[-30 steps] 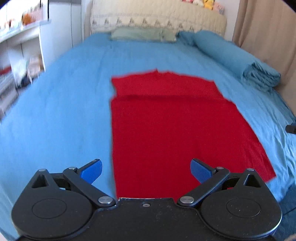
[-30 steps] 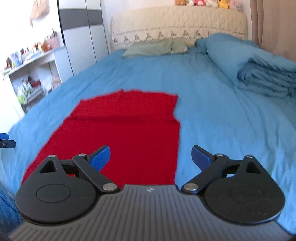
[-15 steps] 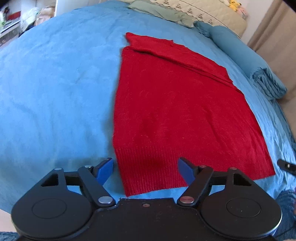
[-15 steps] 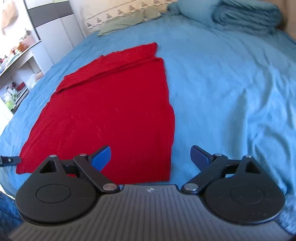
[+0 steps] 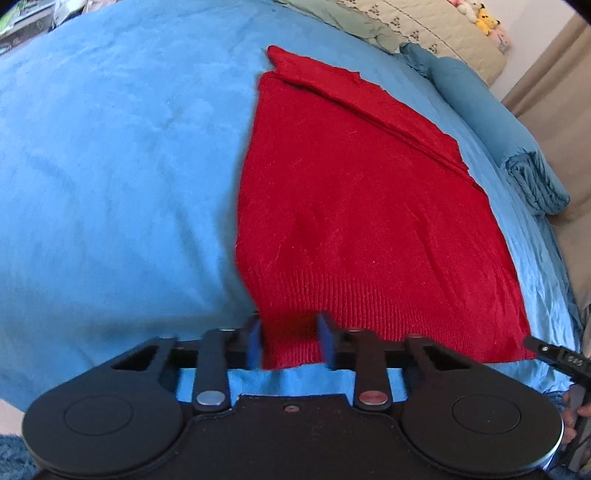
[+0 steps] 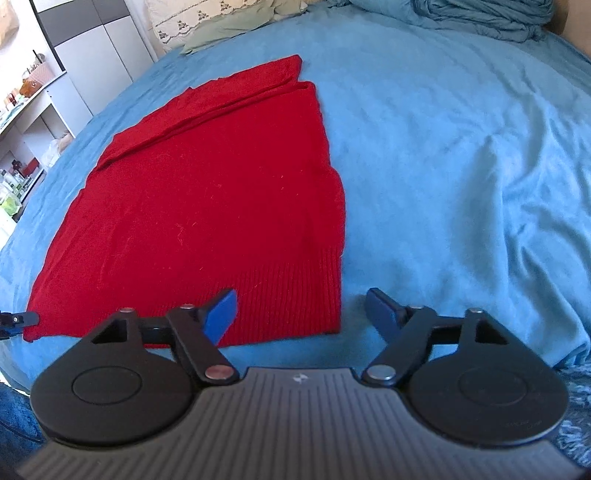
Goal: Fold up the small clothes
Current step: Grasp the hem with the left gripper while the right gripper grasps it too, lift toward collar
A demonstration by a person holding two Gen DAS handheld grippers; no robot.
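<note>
My left gripper sits at the near left corner of the red sweater, which lies flat on the blue bedspread. Its jaws are narrow and closing, and the ribbed hem of the sweater bunches up between the two blue pads. The cloth looks pinched there (the hem rises in a small ridge between the pads), though I cannot tell how firmly it is caught.

My right gripper hangs over the opposite near corner of the same sweater. Its jaws stand wide but are closing. The left pad lies over the ribbed hem, the right pad over bare bedspread, and the sweater's corner lies between them, not pressed by either.

The sweater is spread with its hem toward me and its far end folded over into a narrower band. In the left view the tip of the other gripper pokes in at the right edge, just beside the sweater's far corner. A rolled blue quilt lies along the right side of the bed, a green pillow rests at the headboard, and white shelves stand to the left of the bed.
</note>
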